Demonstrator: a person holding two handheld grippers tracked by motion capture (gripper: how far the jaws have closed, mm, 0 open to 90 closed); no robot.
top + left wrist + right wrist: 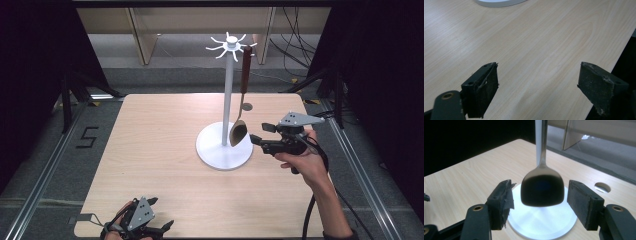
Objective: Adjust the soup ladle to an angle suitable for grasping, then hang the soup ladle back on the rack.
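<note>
A white hook stand [228, 90] rises from a round base [212, 150] at the table's middle right. From one of its top hooks hangs a long spoon [239, 132] with a brown handle, its bowl low beside the pole. My right gripper [259, 134] is held level just right of the bowl, open. In the right gripper view the spoon bowl [542, 195] hangs between the two pads [502, 200] with a gap on each side, above the base [544, 225]. My left gripper [161, 214] rests at the table's near left edge, open with nothing between its jaws [537, 75].
The light wooden table [160, 150] has a small round hole [246, 106] behind the stand. Metal rails run along both sides of the table on the floor. The table's edge [609, 67] lies close to the left gripper's right pad.
</note>
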